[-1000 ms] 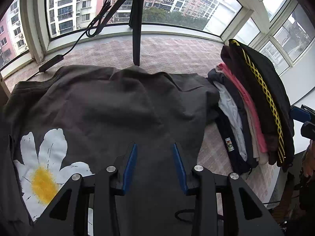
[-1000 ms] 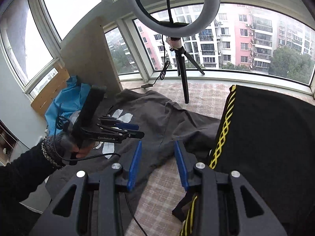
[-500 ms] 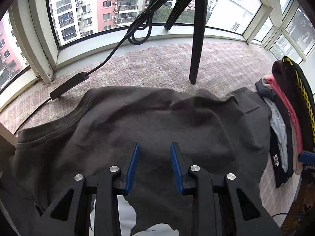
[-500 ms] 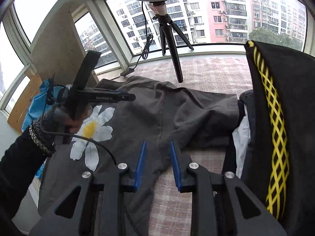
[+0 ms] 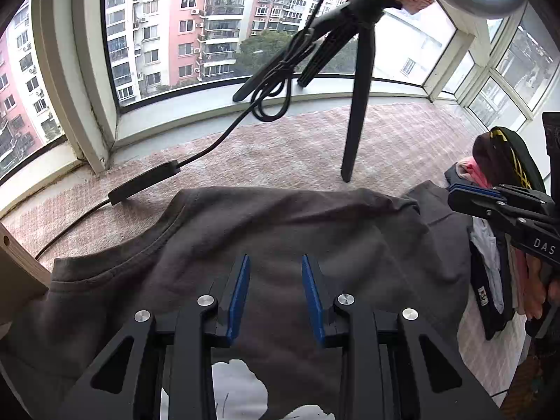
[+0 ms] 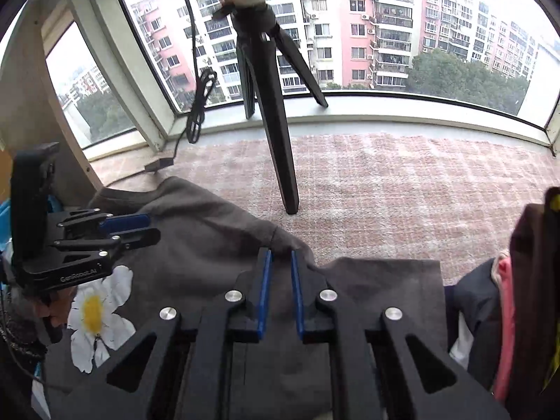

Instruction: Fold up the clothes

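I count one dark grey cotton T-shirt with a white and yellow daisy print (image 6: 196, 245) spread on the one pinkish checked woven mat (image 6: 385, 182). One pile of folded clothes (image 5: 490, 231) sits at my right; how many pieces are in it I cannot tell. One black three-legged tripod (image 6: 276, 105) stands on the mat, with one black cable (image 5: 224, 133) carrying one black inline box (image 5: 143, 182). I hold two black tongs with blue pads: my left gripper (image 5: 274, 294) and my right gripper (image 6: 279, 292).
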